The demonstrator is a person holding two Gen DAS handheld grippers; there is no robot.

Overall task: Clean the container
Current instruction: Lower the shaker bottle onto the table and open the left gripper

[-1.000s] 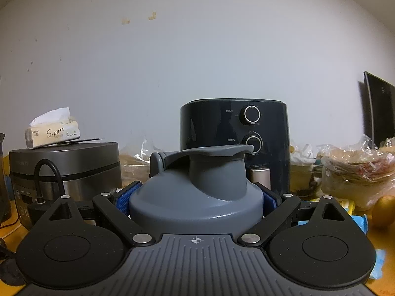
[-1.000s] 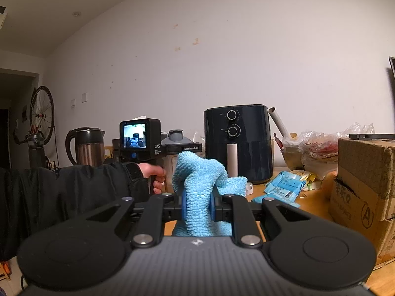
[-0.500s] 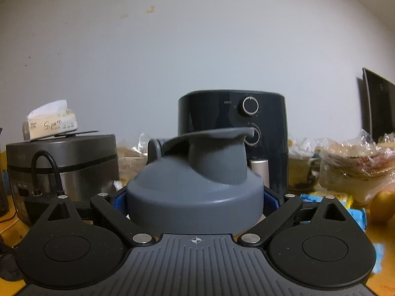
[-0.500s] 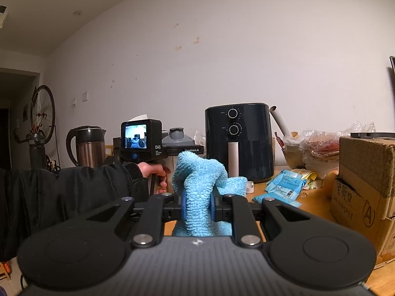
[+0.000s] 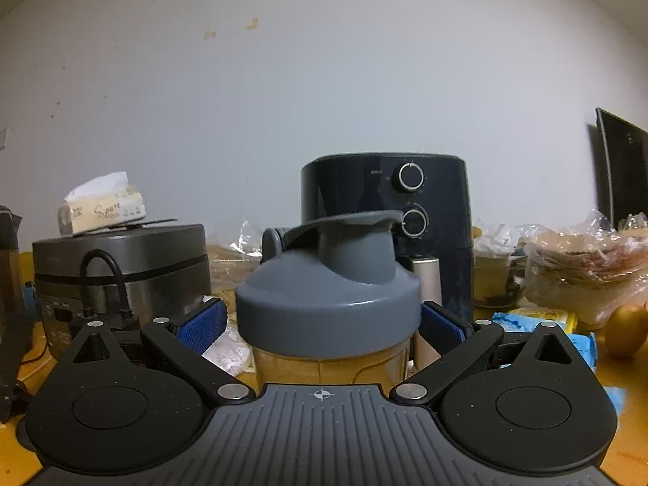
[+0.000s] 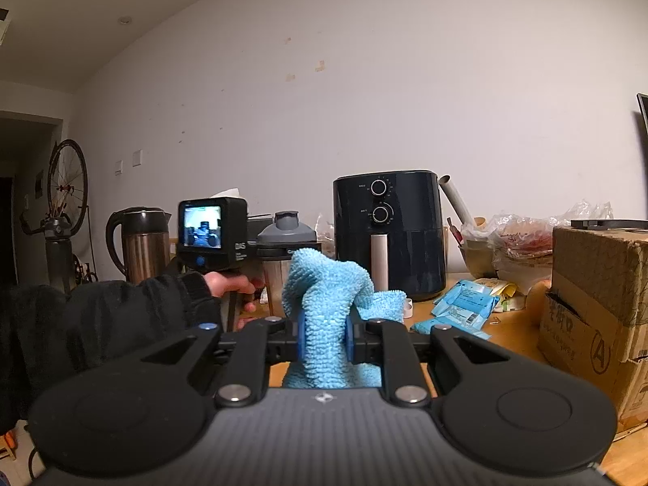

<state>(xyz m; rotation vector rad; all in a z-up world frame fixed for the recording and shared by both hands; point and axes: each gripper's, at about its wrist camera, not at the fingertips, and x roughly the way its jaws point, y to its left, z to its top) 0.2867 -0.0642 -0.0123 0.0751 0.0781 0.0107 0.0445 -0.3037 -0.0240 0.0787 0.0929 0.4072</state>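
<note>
While left gripper (image 5: 322, 324) stands spread, blue pads clear of shaker bottle (image 5: 330, 303), bottle stands upright between them on worktop (image 5: 632, 417), before black air fryer (image 5: 389, 218). Right gripper (image 6: 323, 334) clamped on light-blue microfibre cloth (image 6: 330, 303), level, right of bottle.
</note>
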